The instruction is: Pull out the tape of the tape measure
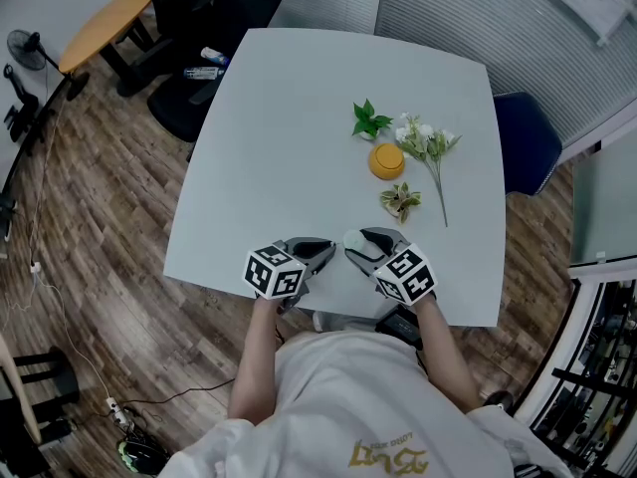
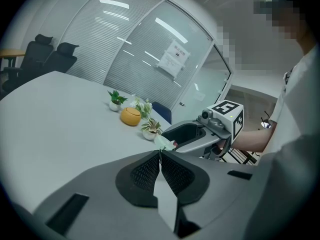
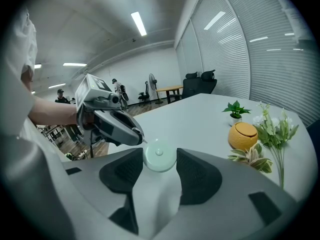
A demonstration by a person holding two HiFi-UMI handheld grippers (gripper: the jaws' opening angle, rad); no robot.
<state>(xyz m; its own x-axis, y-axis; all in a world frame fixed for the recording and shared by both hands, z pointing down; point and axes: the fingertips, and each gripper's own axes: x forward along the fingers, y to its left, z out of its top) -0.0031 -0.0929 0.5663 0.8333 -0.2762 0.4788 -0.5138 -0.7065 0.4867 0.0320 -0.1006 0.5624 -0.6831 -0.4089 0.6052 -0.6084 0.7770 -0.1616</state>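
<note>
Right gripper view: tape measure (image 3: 159, 156) is clamped by right gripper (image 3: 159, 162); left gripper (image 3: 140, 136), closed at its edge, is to be drawn away.

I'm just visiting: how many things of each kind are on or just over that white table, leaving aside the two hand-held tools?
Potted plants: 2 (green plant, striped-leaf plant)
Flower sprig: 1
Orange pot: 1
Tape measure: 1
Total: 5
</note>
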